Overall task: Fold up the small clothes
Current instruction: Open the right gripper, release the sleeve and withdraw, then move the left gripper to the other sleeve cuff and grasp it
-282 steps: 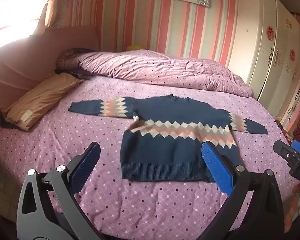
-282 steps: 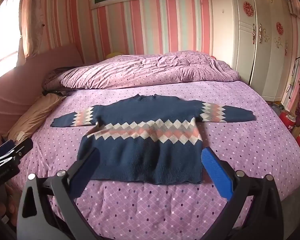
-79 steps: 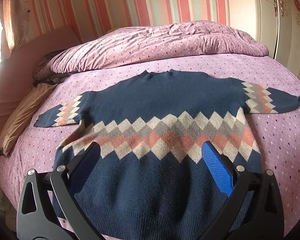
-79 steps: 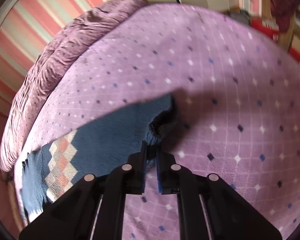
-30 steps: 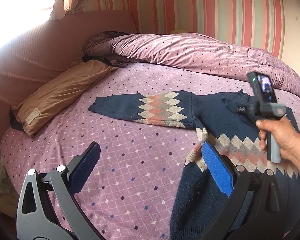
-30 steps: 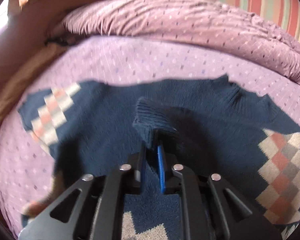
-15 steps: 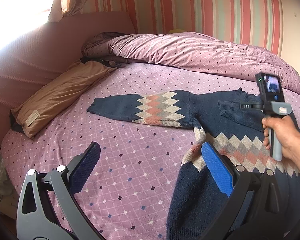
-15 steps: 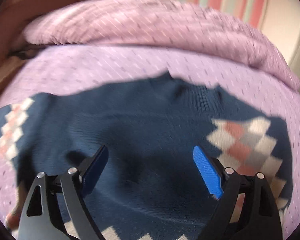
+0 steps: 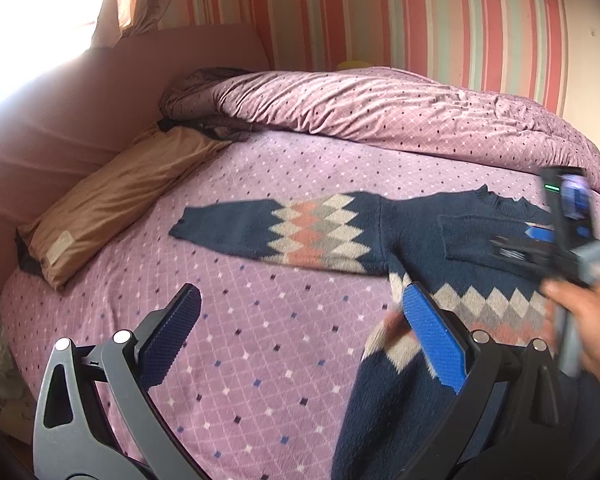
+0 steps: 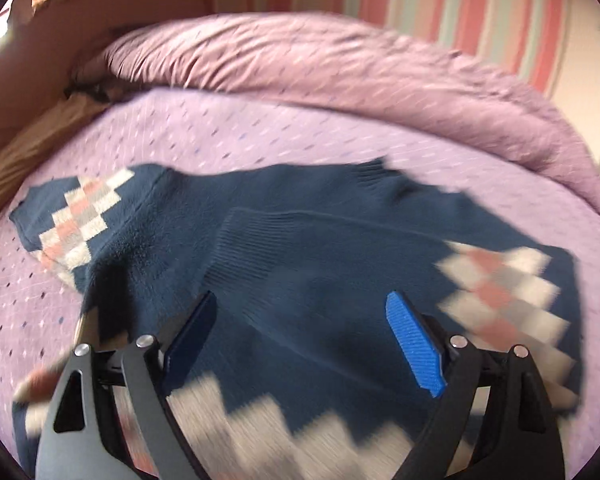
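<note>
A small navy sweater [image 9: 412, 236] with a band of pink, grey and cream diamonds lies flat on the purple bed [image 9: 260, 344]. Its right sleeve [image 10: 300, 248] is folded across the chest, cuff pointing left. Its left sleeve [image 9: 276, 232] lies stretched out to the left. My left gripper [image 9: 300, 328] is open and empty, above the bed just left of the sweater's body. My right gripper [image 10: 300, 332] is open and empty, above the folded sleeve; it also shows in the left wrist view [image 9: 540, 248], held in a hand.
A rumpled purple duvet [image 9: 400, 112] lies across the back of the bed. A tan pillow [image 9: 116, 196] lies at the left by the pink headboard [image 9: 80, 112]. Striped wall [image 9: 380, 12] behind.
My right gripper let go of the right sleeve's cuff on the chest, opened, and has pulled back a little. My left gripper stayed open and shifted slightly.
</note>
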